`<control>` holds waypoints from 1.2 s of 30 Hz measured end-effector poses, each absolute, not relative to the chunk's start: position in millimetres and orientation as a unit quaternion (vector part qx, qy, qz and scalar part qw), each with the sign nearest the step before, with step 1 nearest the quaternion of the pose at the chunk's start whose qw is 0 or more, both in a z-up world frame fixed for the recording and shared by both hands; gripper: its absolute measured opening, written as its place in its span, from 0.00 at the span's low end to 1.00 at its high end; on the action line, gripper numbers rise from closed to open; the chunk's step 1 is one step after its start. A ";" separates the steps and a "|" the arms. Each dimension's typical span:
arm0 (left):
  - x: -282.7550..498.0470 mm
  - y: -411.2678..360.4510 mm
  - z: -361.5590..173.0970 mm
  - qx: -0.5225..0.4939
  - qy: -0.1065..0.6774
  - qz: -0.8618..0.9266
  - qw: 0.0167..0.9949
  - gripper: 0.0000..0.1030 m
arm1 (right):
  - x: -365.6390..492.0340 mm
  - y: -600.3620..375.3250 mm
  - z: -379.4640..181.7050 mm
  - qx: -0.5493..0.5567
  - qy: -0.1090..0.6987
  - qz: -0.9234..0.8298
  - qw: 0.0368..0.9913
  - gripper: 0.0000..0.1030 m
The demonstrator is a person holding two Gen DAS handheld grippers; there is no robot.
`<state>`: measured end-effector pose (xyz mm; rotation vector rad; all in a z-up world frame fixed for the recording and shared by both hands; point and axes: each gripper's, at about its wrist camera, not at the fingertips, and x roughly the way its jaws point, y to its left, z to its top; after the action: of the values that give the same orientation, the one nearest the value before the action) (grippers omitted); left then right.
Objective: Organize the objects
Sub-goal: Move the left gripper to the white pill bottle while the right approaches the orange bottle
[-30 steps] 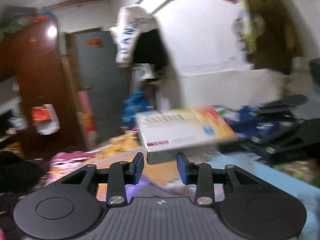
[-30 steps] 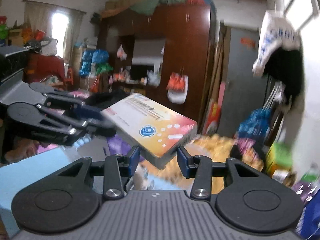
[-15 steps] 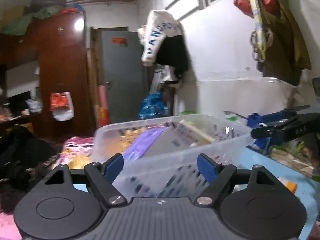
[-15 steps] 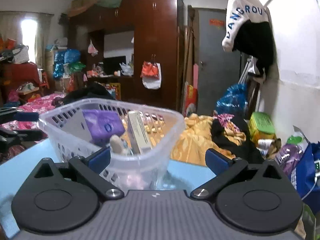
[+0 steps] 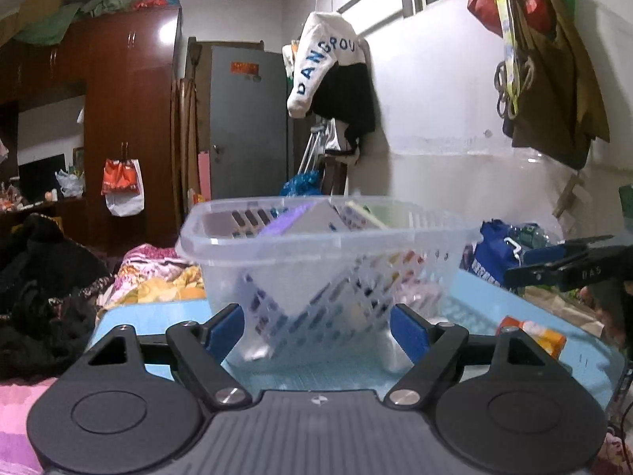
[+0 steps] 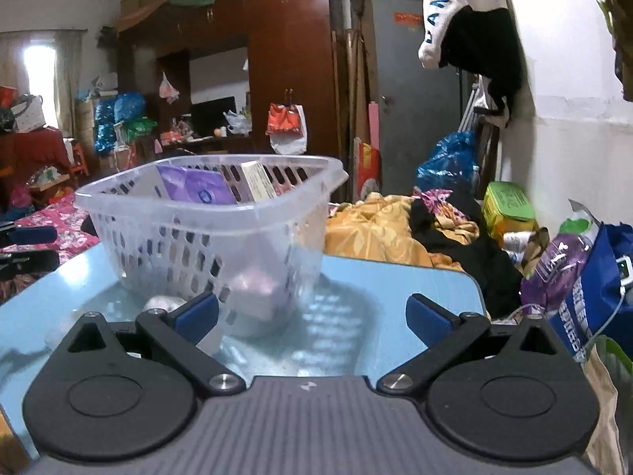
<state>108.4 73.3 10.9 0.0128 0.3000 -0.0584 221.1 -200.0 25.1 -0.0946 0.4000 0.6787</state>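
Observation:
A clear plastic basket (image 5: 277, 245) stands on the light blue table (image 5: 158, 316). It holds a purple packet (image 6: 198, 192), a flat box (image 6: 259, 186) standing on edge and other items. My left gripper (image 5: 316, 326) is open and empty, low over the table just in front of the basket. My right gripper (image 6: 312, 314) is open and empty, to the right of the basket (image 6: 205, 245). The right gripper also shows at the right edge of the left wrist view (image 5: 565, 267). A small orange box (image 5: 534, 336) lies on the table at the right.
A bed with yellow and dark cloth (image 6: 395, 229) lies beyond the table. A blue bag (image 6: 601, 289) and purple packet (image 6: 554, 269) sit at the table's right. A wardrobe (image 6: 285, 59) and grey door (image 6: 415, 79) stand behind.
Both grippers held one flat box together a second ago. They have let it go and opened wide. The box now stands in the basket, and both grippers have dropped low by the table.

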 end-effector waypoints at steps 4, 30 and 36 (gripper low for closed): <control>109.6 68.5 2.7 0.005 0.159 -0.030 0.987 0.82 | 217.8 -204.6 19.9 -0.037 0.199 0.330 0.922 1.00; 177.0 -25.0 -26.0 0.021 0.253 -0.029 0.967 0.82 | 171.5 -217.3 -27.1 -0.040 0.227 0.308 0.923 1.00; 192.9 -27.2 -28.9 0.004 0.269 -0.026 0.963 0.82 | 160.4 -206.4 -27.7 -0.076 0.207 0.291 0.931 0.91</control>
<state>192.9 -27.2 -28.9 0.0072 0.5444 -0.0527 160.4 -206.4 -27.7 -0.1553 0.4246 0.5955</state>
